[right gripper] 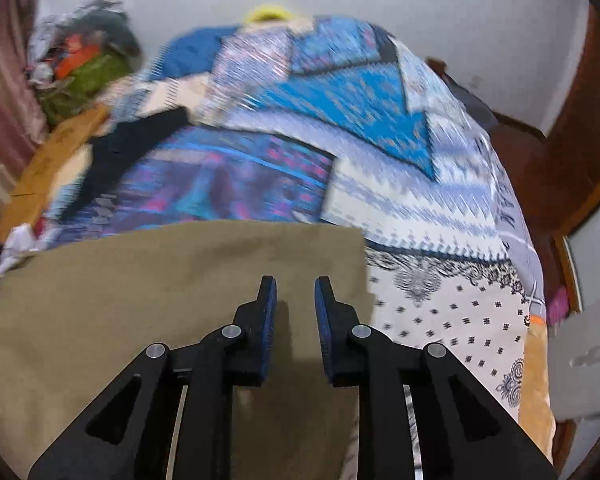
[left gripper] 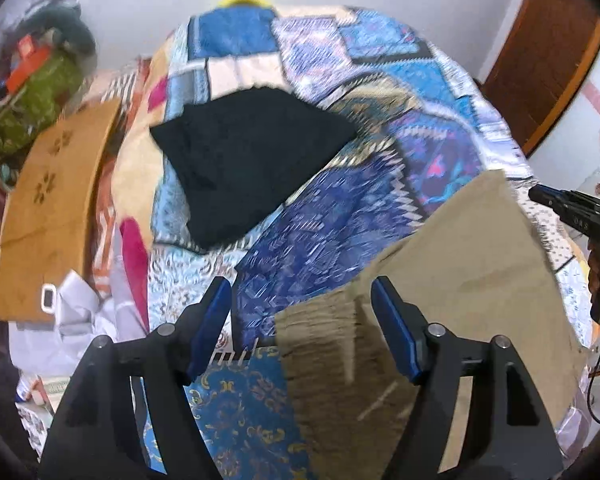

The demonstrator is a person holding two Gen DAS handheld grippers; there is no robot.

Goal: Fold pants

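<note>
Overhead, left wrist view: left gripper point(left gripper: 302, 300) w/ jaws wide apart, nothing clamped, above elastic waistband end of khaki pants point(left gripper: 452, 280) lying flat on patchwork quilt point(left gripper: 340, 208). Black folded garment point(left gripper: 252, 160) farther up quilt, well apart from pants. Right gripper's body at right edge. Right wrist view, blurred: right gripper point(right gripper: 295, 292) w/ jaws narrowly apart, nothing between, over khaki pants point(right gripper: 140, 280) near their right edge.
</note>
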